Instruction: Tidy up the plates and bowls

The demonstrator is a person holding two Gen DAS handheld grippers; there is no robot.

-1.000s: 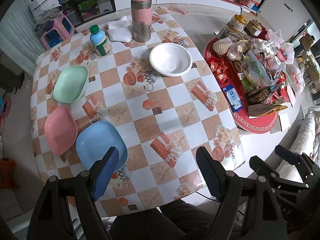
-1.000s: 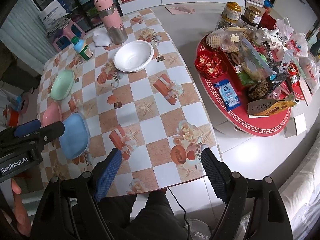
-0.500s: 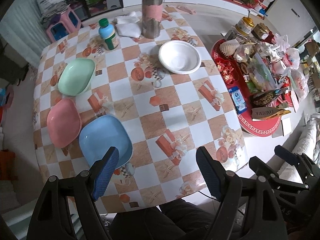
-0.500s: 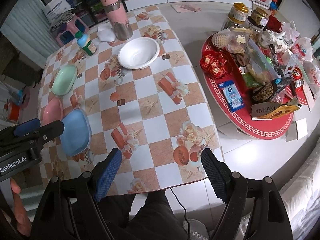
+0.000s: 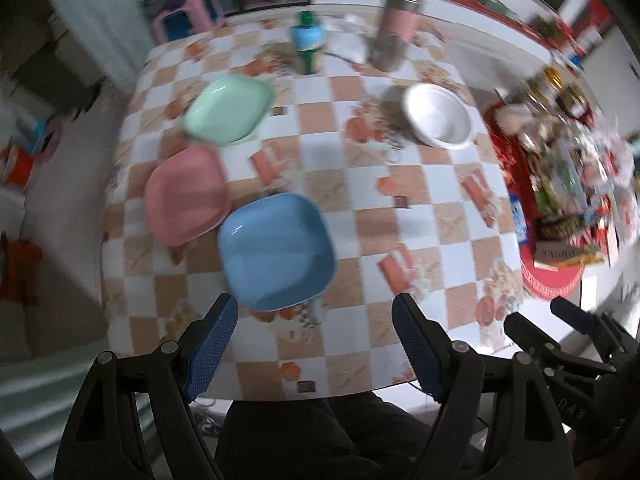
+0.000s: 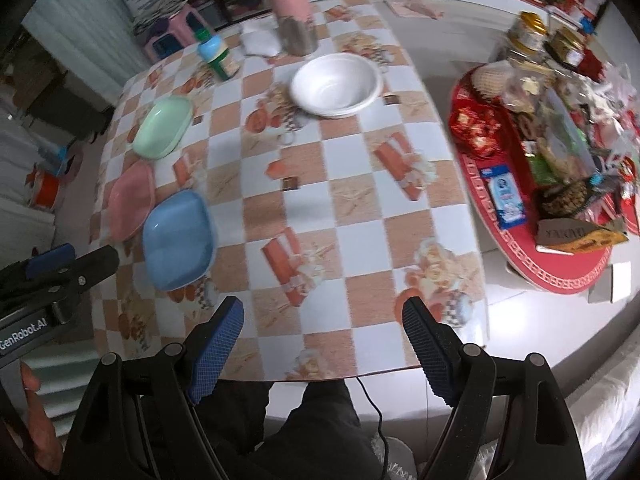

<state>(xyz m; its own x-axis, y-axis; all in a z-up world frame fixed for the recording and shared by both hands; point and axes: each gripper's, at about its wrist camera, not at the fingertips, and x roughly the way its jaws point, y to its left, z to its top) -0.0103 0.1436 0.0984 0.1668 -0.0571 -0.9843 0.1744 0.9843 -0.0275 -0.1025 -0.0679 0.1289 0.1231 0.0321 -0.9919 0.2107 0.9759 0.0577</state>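
Note:
Three square plates lie along the left side of the checked table [image 5: 400, 184]: a green plate [image 5: 229, 109] [image 6: 163, 126], a pink plate [image 5: 186, 194] [image 6: 132, 200] and a blue plate [image 5: 277, 250] [image 6: 179, 234]. A white bowl [image 5: 439, 120] [image 6: 335, 83] sits toward the far right. My left gripper [image 5: 314, 354] hovers high above the table's near edge, open and empty, with the blue plate just beyond its fingers. My right gripper [image 6: 326, 350] is open and empty too, above the near edge further right. The left gripper's body [image 6: 52, 272] shows at the left in the right wrist view.
A pink flask [image 6: 290, 8], a green-capped bottle [image 6: 216, 54] and a white cloth [image 6: 260, 42] stand at the table's far end. A low red round table [image 6: 540, 184] crowded with snacks and jars sits to the right. Dark-trousered legs [image 6: 304, 420] are below the near edge.
Both views have shifted: the plates and bowl now sit further right and nearer the middle of the left wrist view, which is blurred. The right gripper has come slightly lower. Both grippers stayed open.

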